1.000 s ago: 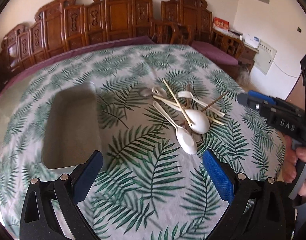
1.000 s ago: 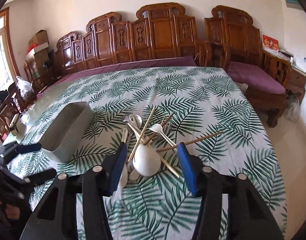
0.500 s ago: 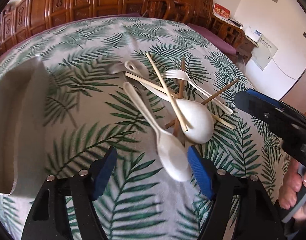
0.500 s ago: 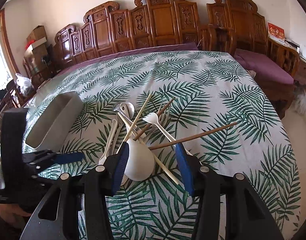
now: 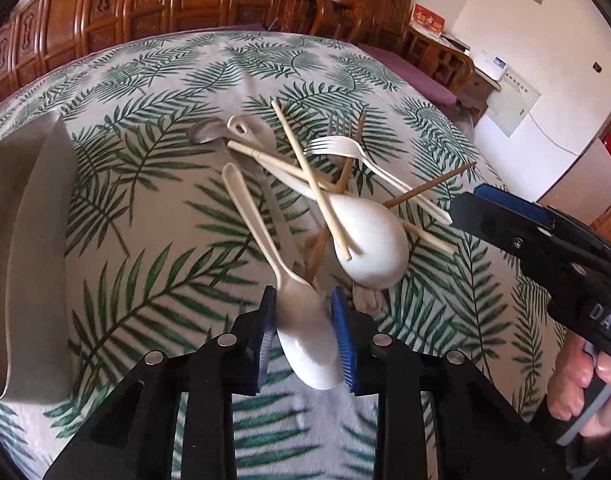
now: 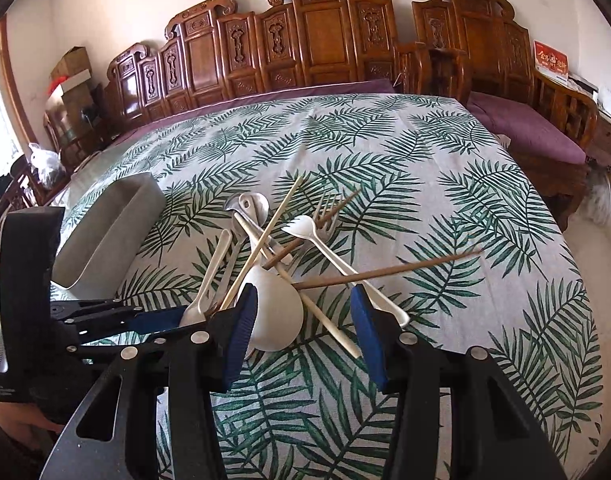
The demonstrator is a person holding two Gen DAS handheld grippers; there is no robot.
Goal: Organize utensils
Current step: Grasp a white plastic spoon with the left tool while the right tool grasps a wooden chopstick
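L gripper [image 5: 303,334] sits over the bowl of the small white spoon [image 5: 305,320] at the near end of the pile; jaws closing, spoon bowl between the blue pads [image 5: 343,336], which look just at its sides; can't tell if they press yet, so not a firm hold; spoon's long axis runs from the gripper away toward the bench's far edge, handle tip [image 5: 229,170] angled a bit toward the left edge; jaws straddle the bowl across its width, so a pull back along the handle line looks like the way out w/o dragging the rest

Pile lies mid-bench on the leaf-print cloth [image 5: 153,184]: big ladle [image 5: 369,244] just right of the spoon, pale chopsticks [image 5: 305,172] crossing over it, dark chopsticks [image 5: 429,186], white fork [image 5: 345,148], metal spoon [image 5: 209,132] at the far end; spoon handle seems free of the sticks, though a dark stick end lies close by its neck; risk = snagging that on lift

Grey bin [image 5: 21,240] stands near the left edge, well apart from the pile, on the L gripper's side; L hand is the nearer one for the drop

R gripper [image 6: 301,328] about half open, holding nothing; ladle bowl [image 6: 277,312] sits between its jaws, left pad [image 6: 241,332] near the bowl's rim, right pad clear; R hand [image 5: 581,364] seen at the right edge of the L view
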